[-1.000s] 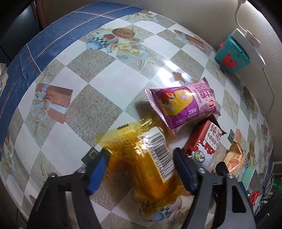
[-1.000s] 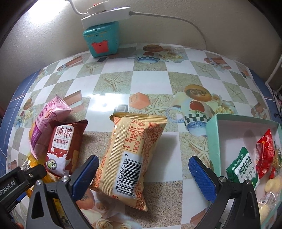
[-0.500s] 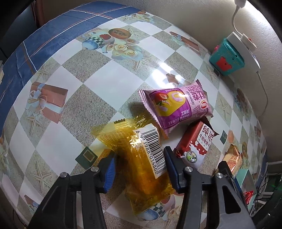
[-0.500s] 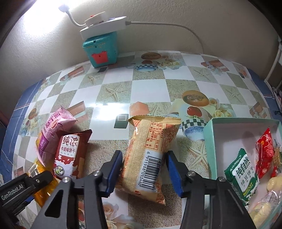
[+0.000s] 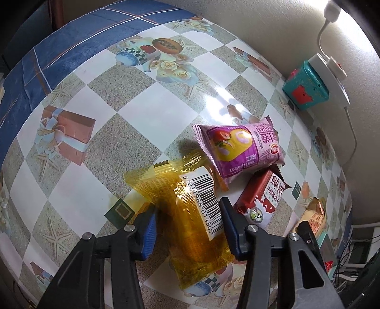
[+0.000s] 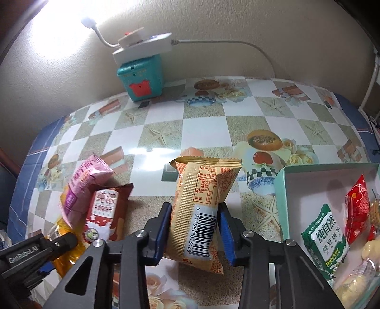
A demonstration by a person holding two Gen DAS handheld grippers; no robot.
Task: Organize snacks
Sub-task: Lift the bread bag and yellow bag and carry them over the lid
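Checked tablecloth [image 6: 206,133], snack-filled teal box [image 6: 281,190]

Bench [image 6: 237,123] under checkered picture oilcloth against textured beige wall [image 6: 237,28]; lit lamp [image 6: 87,22] at upper left.

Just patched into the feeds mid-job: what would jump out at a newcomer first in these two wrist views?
Both grippers are clamped on snacks at once: the left gripper pinches a clear yellow packet, and the right gripper, its jaws just closing, squeezes a tan barcode packet. A pink packet lies on a dark red one between them, and the half-filled teal box sits at the right.
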